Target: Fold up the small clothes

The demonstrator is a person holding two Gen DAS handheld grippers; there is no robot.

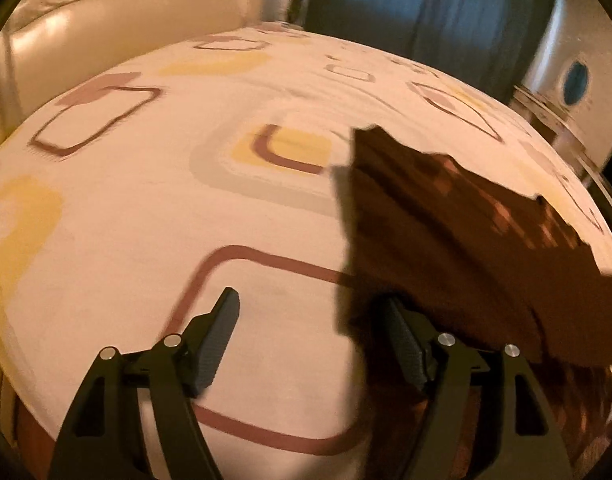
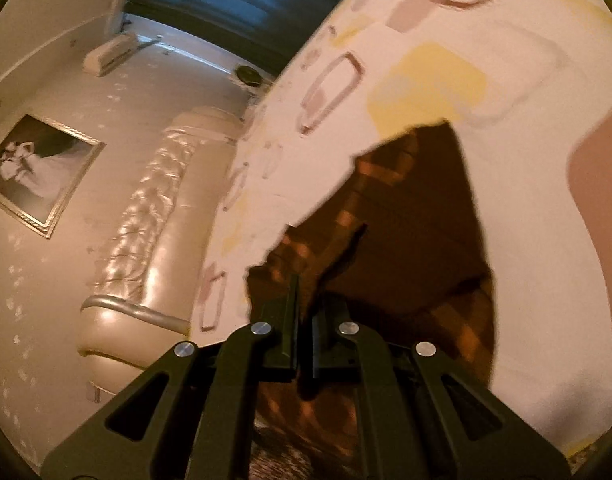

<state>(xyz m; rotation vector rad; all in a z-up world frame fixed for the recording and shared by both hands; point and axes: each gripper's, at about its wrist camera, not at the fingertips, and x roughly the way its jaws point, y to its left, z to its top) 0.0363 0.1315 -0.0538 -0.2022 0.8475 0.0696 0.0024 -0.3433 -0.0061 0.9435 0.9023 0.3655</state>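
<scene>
I see a bed under a white sheet with yellow and maroon rounded-square print [image 1: 153, 208], filling most of both views. On it, toward my right side, hangs and drapes the dark brown checked small garment [image 1: 446, 240], partly lifted off the sheet, its upper edge ragged against the print.

My left hand-held gripper [image 1: 310, 336] hovers low over the sheet, pointing forward across the bed, jaws wide apart with nothing between them; its right finger [image 1: 406, 352] sits at the garment's near edge, touching or not I cannot tell.

My right hand-held gripper [image 2: 303, 320] is rolled hard so the bed runs diagonally through its view; jaws pressed together, clamped on a fold of the brown garment [image 2: 418, 220], which rises from between the fingers.

Right view only: cream tufted leather headboard [image 2: 145, 240], framed black-and-white wedding photo [image 2: 37, 176] on the wall, white wall air conditioner [image 2: 109, 54]. Left view only: a round blue object [image 1: 576, 82] at far right, blurred. The dark blue curtain [image 1: 446, 8] shows in both views.
</scene>
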